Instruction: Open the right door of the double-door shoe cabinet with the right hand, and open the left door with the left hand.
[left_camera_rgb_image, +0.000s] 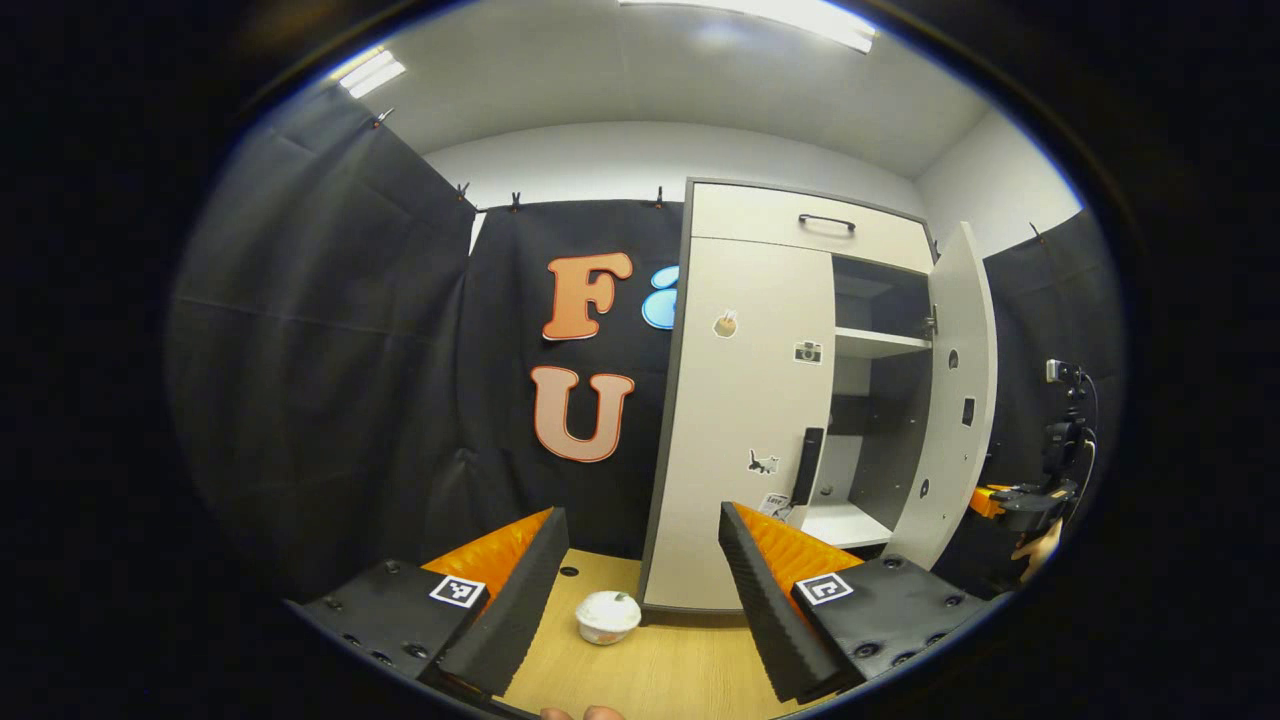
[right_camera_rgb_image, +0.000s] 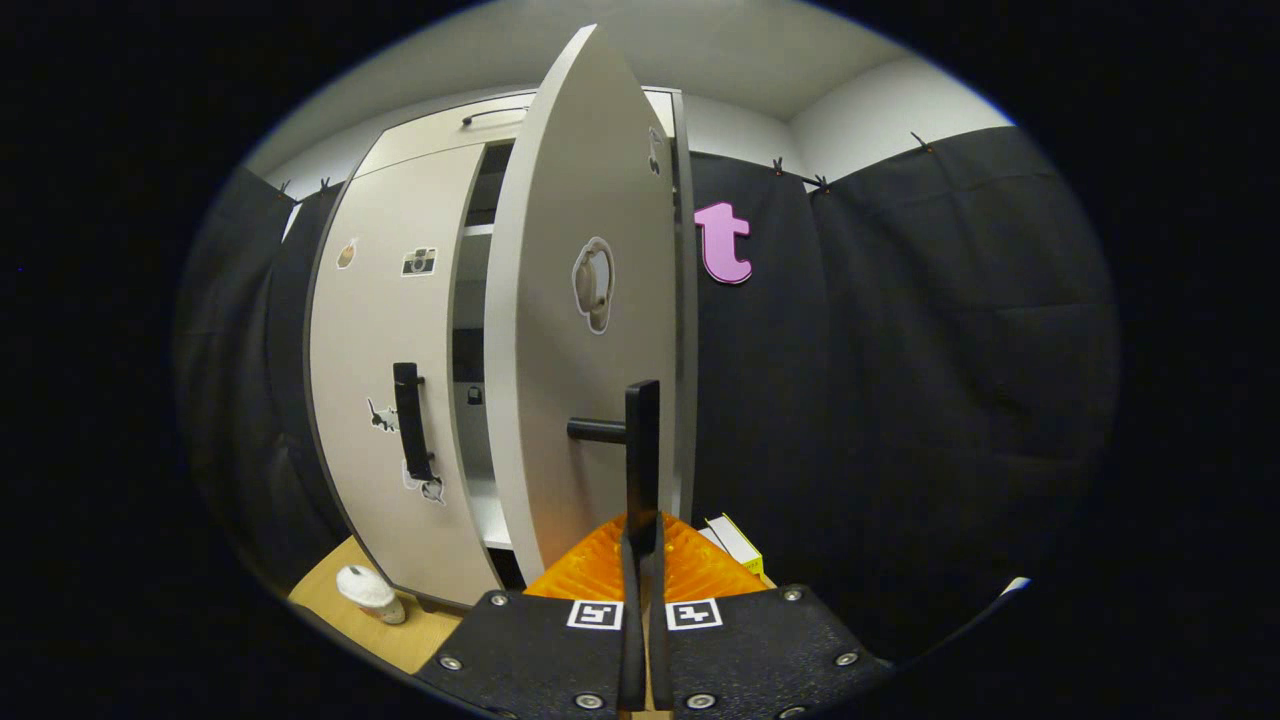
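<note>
1. The shoe cabinet (left_camera_rgb_image: 750, 420) stands on a wooden floor (left_camera_rgb_image: 660, 670) against the black cloth wall. In the left gripper view it lies ahead and right of centre.
2. The right door (right_camera_rgb_image: 570, 330) is swung well out, showing shelves (left_camera_rgb_image: 880, 342) inside. The left door (left_camera_rgb_image: 745, 420) lies flat and shut against the cabinet front.
3. The right gripper (right_camera_rgb_image: 642, 545) has its fingers pressed together on the lower end of the right door's handle (right_camera_rgb_image: 640, 450), a dark upright bar standing off the door on a short post. The grip looks firm, with both fingers on the bar.
4. The left gripper (left_camera_rgb_image: 640, 580) is wide open and holds nothing. It is well apart from the cabinet.
5. Key relation: the left door's handle (left_camera_rgb_image: 808, 465) is a dark upright bar near that door's inner edge, next to the opening. From the left gripper's fingers it lies up, forward and to the right, beyond the right-hand finger (left_camera_rgb_image: 775, 610).
6. The handle's long axis runs vertically, while the open fingers are spread side to side. Judgement: that orientation already suits closing across the bar, with no roll needed.
7. Judgement: the right-door step looks close to done. The left door is not yet started, and the left gripper is the nearer and assigned hand.
8. A small white cup (left_camera_rgb_image: 608, 615) sits on the floor between the left gripper's fingers in that view, near the cabinet's base. Judgement: a low approach could knock it.
</note>
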